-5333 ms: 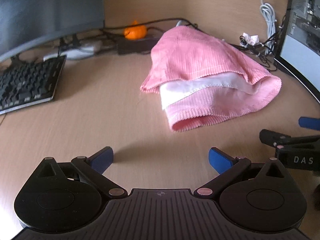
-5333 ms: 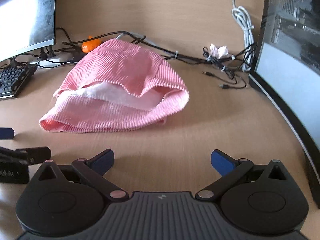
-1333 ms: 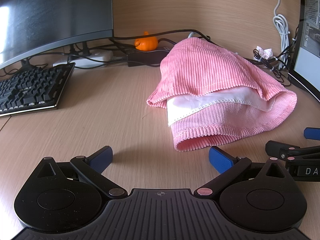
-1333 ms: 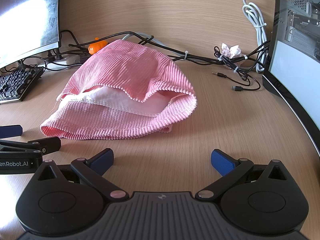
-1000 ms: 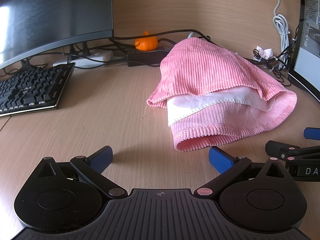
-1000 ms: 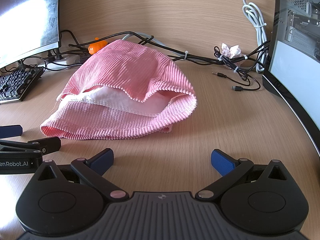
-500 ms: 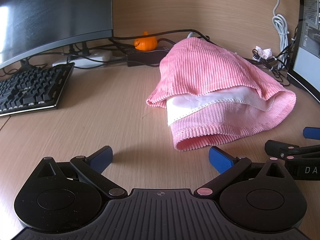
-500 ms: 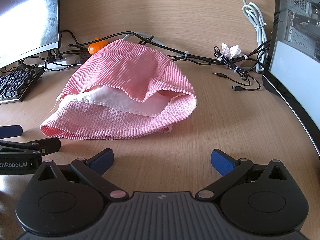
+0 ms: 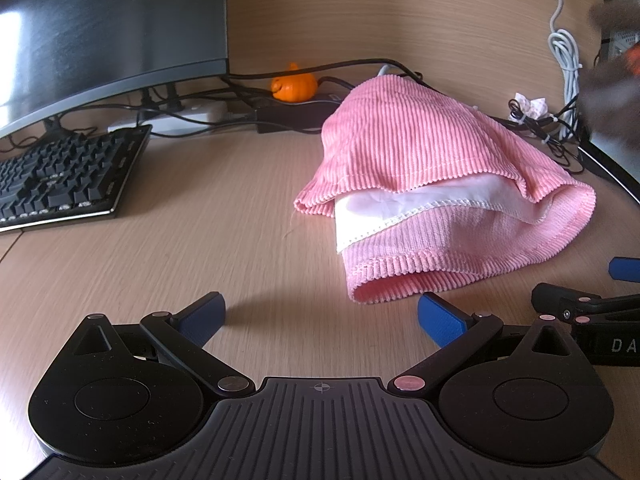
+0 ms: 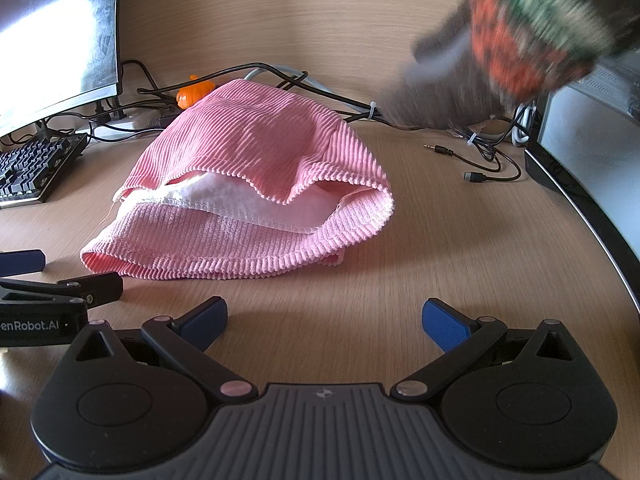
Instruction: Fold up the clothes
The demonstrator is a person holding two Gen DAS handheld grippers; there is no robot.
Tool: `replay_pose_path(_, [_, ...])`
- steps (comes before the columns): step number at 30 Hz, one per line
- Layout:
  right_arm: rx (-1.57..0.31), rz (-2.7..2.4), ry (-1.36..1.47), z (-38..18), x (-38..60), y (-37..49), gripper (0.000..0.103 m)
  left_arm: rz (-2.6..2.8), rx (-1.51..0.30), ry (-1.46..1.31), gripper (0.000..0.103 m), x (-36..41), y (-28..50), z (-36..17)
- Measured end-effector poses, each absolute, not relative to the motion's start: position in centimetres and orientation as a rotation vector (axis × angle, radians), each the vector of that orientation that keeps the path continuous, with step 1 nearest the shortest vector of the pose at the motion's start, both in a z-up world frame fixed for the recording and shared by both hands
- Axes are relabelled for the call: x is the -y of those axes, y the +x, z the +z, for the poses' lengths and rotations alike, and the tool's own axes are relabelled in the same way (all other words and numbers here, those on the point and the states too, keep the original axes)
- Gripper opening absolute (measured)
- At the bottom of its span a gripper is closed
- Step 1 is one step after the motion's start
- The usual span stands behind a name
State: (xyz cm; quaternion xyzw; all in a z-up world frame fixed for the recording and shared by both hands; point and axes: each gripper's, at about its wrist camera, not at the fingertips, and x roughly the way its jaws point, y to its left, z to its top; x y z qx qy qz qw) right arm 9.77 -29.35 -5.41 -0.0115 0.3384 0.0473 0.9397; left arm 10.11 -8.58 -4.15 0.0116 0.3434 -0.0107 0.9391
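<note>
Garment: pink ribbed garment (image 9: 432, 184) is lying bunched on the wooden desk (image 9: 200, 248), its white lining (image 10: 256, 200) showing at the open hem.
Left gripper: left gripper (image 9: 320, 314) is hovering low with blue fingers spread apart, gripping nothing; the garment is sitting at 1 o'clock.
Right gripper: right gripper (image 10: 324, 316) is likewise gaping wide and empty, the garment lying at 11 o'clock.
Blur: a blurred grey, orange and green cloth (image 10: 520, 32) is passing at 2 o'clock.
Keyboard: keyboard (image 9: 60, 176) is sitting at 10 o'clock.
</note>
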Motion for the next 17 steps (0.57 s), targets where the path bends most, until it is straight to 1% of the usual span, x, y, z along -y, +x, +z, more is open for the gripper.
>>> replay_pose_path(3, [-0.691,0.097,-0.024,-5.41,29.34,9.78,0.103,-0.035,-0.703,0.028,0.103,8.50,10.12,-4.14])
replay_pose_path(8, [-0.692,0.097,-0.024,-5.39,29.35,9.81,0.103,-0.005,-0.768,0.014,0.103,8.69,10.02,-3.63])
replay_pose_path(17, [-0.693,0.098,-0.024,-5.36,29.36,9.84,0.103,0.021,-0.770,0.003,0.103,8.95,9.91,-3.71])
